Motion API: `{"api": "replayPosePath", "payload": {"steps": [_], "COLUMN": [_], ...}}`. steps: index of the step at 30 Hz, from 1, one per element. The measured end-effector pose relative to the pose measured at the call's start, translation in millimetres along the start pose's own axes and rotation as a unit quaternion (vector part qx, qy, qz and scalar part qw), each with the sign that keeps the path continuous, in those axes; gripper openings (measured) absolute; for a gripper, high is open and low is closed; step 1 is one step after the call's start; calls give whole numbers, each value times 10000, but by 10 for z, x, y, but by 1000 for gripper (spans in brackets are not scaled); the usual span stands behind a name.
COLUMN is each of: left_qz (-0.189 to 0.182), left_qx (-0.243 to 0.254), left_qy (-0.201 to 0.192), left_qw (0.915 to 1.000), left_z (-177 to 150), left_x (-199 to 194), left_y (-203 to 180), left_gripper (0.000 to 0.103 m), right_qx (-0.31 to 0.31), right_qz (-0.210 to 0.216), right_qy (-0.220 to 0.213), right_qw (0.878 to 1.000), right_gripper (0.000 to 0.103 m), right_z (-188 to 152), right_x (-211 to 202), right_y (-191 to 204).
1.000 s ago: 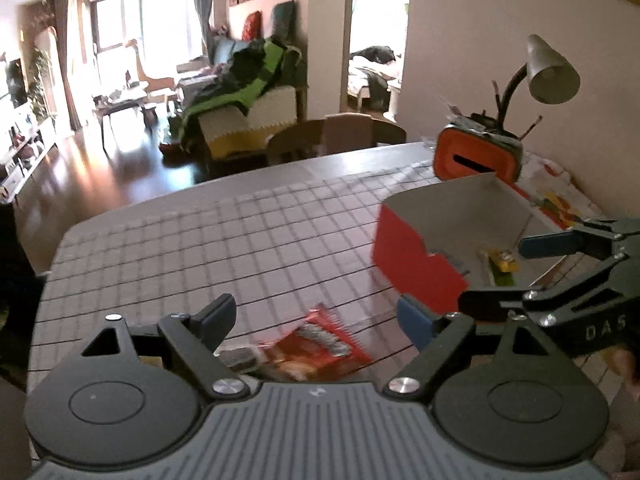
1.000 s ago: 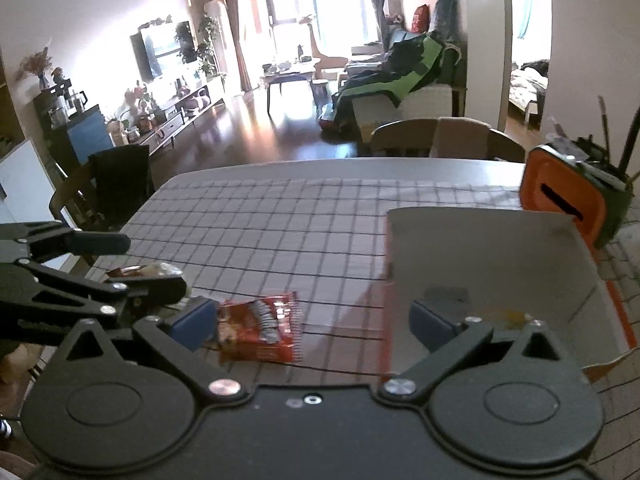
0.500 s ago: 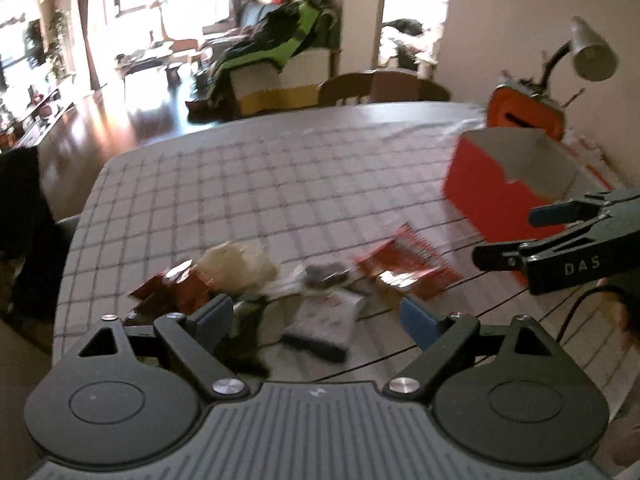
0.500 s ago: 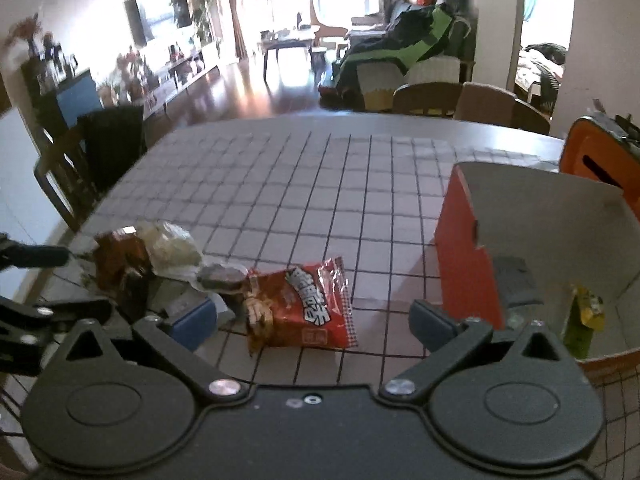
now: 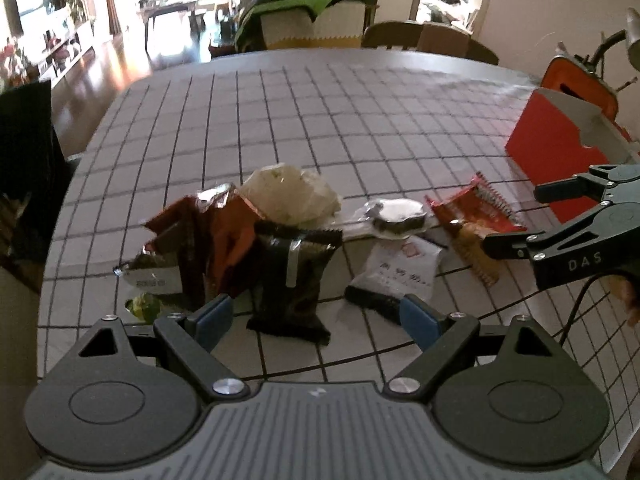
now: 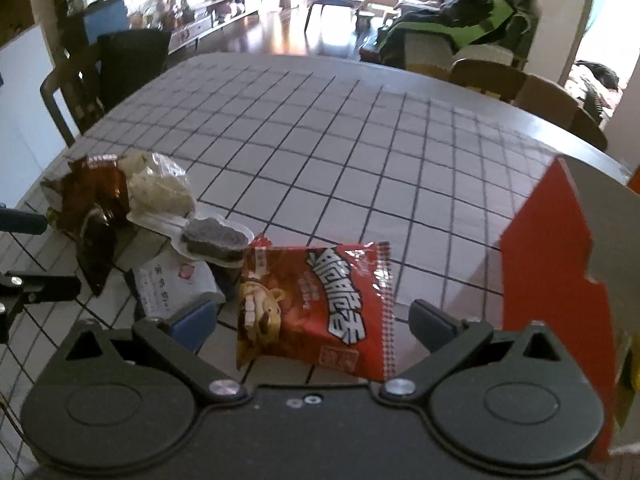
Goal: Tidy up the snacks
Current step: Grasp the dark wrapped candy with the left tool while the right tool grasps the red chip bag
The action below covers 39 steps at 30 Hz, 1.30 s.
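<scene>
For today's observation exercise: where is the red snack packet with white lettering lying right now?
In the right wrist view the red snack packet lies flat on the checked tablecloth, between the open right gripper fingers, left of the red box.

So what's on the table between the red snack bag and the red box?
Nothing. In the right wrist view only bare checkered tablecloth lies between the red snack bag and the red box.

Red box (image 6: 560, 264) cut off by right frame edge; contents not visible. Black wrapper (image 5: 292, 280) print too blurred to read.
</scene>
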<state>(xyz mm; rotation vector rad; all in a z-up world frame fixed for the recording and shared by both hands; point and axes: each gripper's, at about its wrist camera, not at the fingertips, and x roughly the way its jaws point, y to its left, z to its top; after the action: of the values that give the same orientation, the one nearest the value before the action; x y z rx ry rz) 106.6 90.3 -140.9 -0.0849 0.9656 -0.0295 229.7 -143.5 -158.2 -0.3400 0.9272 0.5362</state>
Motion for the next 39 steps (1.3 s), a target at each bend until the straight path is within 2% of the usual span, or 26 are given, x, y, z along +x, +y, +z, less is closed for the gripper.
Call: {"api": "replayPosePath", "payload": {"steps": [4, 9, 10, 15, 18, 25, 32, 39], "left_qz": [-72, -181, -198, -133, -185, -198, -211, -251], "left_qx": [-91, -310, -368, -429, -412, -412, -387, -409], "left_qy": [135, 450, 524, 620, 669, 675, 667, 654], "left_qw": [9998, 9983, 9978, 9971, 9967, 9967, 9968, 9967], "left_z": [27, 104, 113, 150, 176, 176, 189, 141], "left_x": [103, 245, 281, 366, 393, 424, 411, 339], "left_y": [56, 127, 144, 179, 165, 142, 106, 53], "left_gripper": [87, 71, 64, 57, 45, 38, 34, 33], "right_qx": [-185, -144, -126, -62, -16, 169, 267, 557], "right_qz": [-14, 24, 30, 29, 28, 55, -30, -118], "right_qy": [129, 292, 320, 373, 358, 398, 357, 248], "right_qw": [9997, 9995, 9994, 9993, 9994, 9990, 9990, 9981], "right_gripper": [103, 103, 103, 102, 101, 92, 77, 76], "right_z": [30, 77, 85, 84, 76, 37, -12, -110], "right_x": [150, 292, 317, 417, 446, 459, 335, 71], "right_y": [24, -22, -35, -63, -67, -97, -92, -152]}}
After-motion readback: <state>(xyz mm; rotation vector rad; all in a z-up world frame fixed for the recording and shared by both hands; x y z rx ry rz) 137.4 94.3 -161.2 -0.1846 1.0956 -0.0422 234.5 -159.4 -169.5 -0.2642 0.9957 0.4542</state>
